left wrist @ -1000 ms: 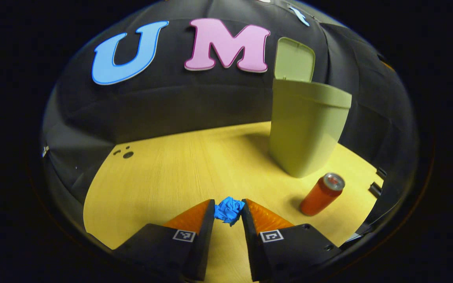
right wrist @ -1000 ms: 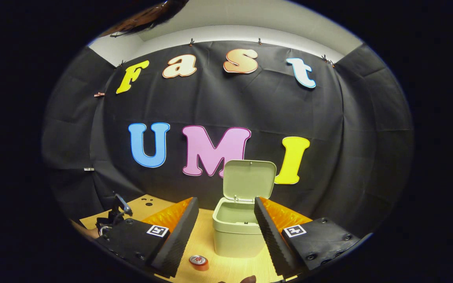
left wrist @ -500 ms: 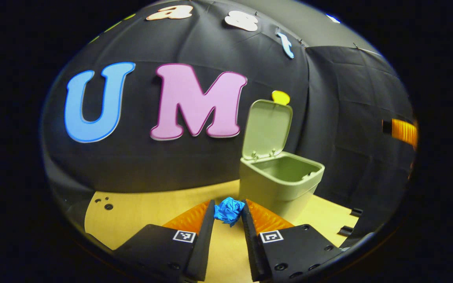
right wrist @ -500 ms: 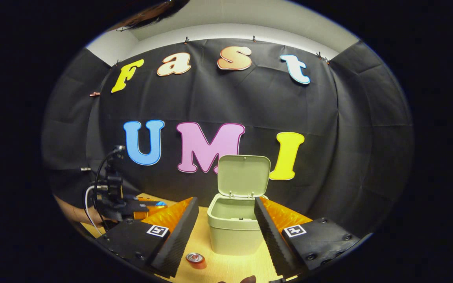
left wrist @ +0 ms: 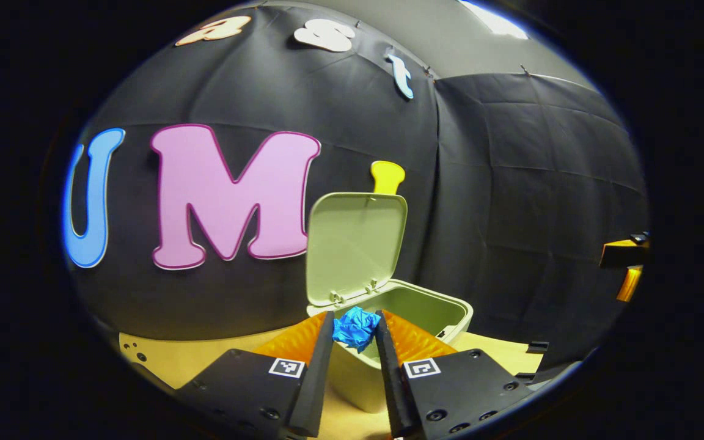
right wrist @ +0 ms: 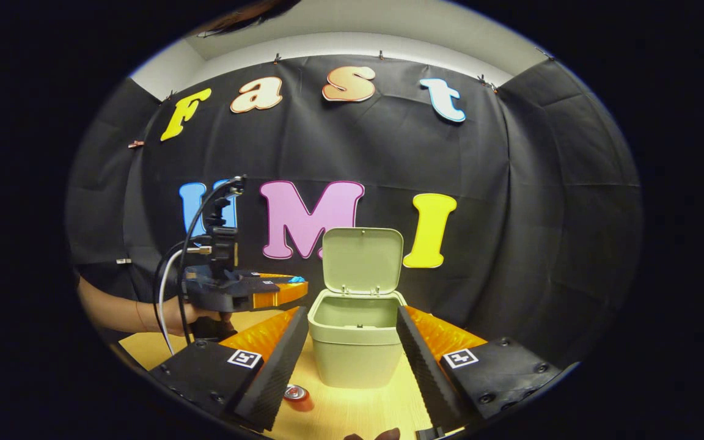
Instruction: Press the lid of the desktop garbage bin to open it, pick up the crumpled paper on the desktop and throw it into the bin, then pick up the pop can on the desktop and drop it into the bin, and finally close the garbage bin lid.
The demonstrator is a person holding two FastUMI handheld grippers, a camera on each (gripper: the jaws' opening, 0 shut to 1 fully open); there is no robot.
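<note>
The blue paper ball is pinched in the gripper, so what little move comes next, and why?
Probably carry it a bit farther forward over the bin, then open. The left gripper pinches the paper ball near the rim, and the lid stands open.

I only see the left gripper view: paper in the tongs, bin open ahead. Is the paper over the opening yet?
Observer: Not quite. In the right gripper view the left tongs hang beside the bin, above its rim, with the tips just short of its left edge.
Operator: Where's the can?
Observer: The can is on the table by the bin's front left corner, partly hidden by the right tongs.
Operator: Are the right tongs holding anything?
Observer: No, they are open and empty, aimed at the bin.
</note>
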